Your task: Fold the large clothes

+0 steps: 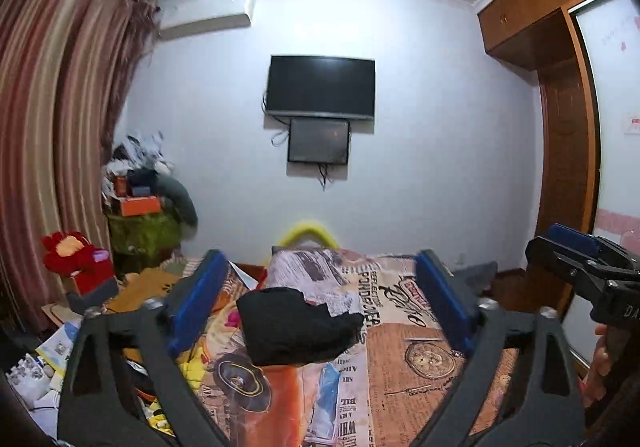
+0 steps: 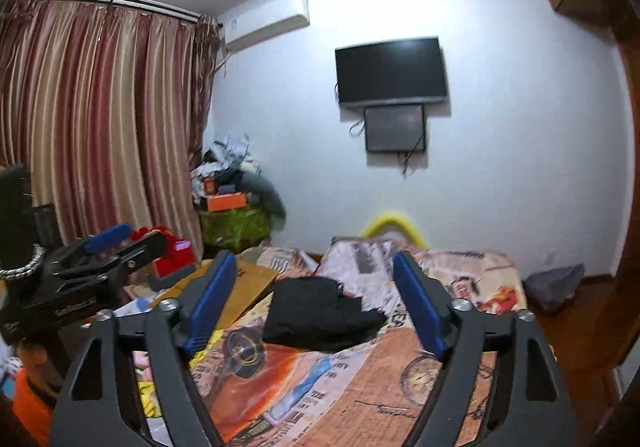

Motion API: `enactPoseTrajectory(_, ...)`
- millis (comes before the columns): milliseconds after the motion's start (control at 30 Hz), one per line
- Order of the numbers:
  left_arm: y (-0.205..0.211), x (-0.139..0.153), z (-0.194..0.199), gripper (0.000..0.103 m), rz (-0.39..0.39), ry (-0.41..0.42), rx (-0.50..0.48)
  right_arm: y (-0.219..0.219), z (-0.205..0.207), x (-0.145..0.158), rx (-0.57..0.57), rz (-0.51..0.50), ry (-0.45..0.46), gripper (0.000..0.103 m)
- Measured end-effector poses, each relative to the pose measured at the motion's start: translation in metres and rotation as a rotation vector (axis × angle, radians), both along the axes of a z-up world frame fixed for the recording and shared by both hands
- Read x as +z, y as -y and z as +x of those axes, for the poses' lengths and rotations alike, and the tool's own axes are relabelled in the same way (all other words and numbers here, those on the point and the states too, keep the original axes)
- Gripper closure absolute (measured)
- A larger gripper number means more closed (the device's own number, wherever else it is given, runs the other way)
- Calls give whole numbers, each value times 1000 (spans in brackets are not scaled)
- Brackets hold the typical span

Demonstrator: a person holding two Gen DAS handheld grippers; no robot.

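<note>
- The newsprint-patterned bed cover in orange, beige and grey [image 1: 400, 367] is showing upside-down printed words. "REFLECTOR" and "PONDEROSA" can just be made out in bold black capitals near its middle, and "BILL" and "WHO" lower down.
- Its other headlines and script lettering are blurring past reading.
- The black body of the right gripper [image 1: 592, 267] is showing pale letters, seemingly "DA", cut off at the picture's edge.
</note>
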State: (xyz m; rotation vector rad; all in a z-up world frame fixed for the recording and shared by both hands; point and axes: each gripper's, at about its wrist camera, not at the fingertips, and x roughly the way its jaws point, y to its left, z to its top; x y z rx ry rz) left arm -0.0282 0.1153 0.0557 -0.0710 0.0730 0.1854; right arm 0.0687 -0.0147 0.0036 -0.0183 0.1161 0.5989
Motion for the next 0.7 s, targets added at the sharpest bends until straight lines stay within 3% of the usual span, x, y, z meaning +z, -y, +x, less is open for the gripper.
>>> enactPoseTrajectory(133, -4, -10, -10, 0, -72, -5, -30, -1, -4, -1, -40, 10, -8, 12)
enactPoseTrajectory(233, -5, -15, -11, 0, -78, -15, -9, 0, -8, -3, -53, 17, -7, 0)
enactPoseTrajectory(700, -4, -21, -16, 0, -77, -32, 25, 2, -10, -6, -57, 3, -36, 0)
